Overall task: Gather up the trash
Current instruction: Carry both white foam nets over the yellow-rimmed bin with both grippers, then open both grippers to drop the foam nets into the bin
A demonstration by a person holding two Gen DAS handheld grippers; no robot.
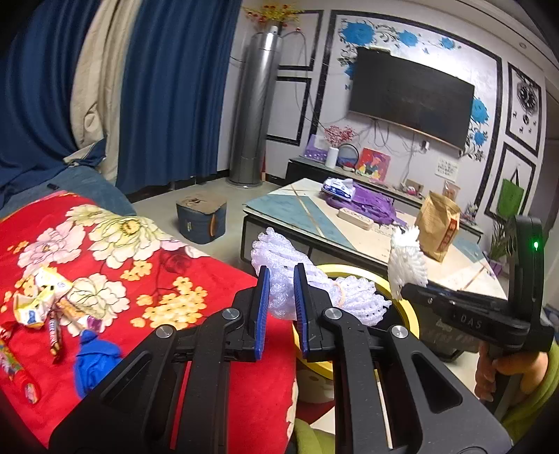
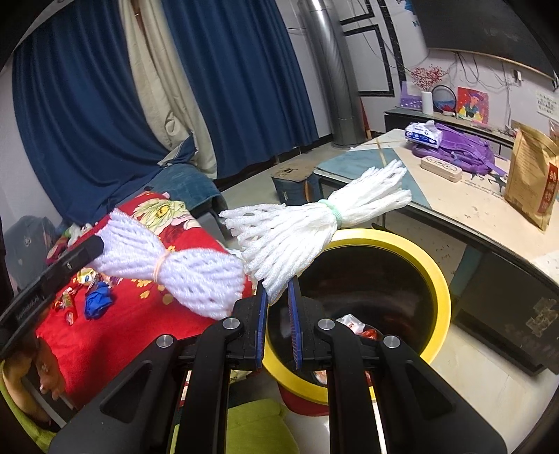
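Right wrist view: we hold one foam net pinched in the right gripper, its length slanting up-right, directly above the bin; left gripper clamps another foam net beside the rim.

Both wrist views close over the yellow bin, facing the TV wall

- The bed, under a red flowered blanket, fills the 9 o'clock side of the left wrist view; crumpled wrappers and a blue crumpled scrap lie on it near 8 o'clock.
- The worktop lies toward 2 o'clock, carrying a tissue pack, a purple bag, a power strip and a brown paper bag.
- The floor bears a dark box-shaped stool at 11 o'clock and a yellow-rimmed bin.
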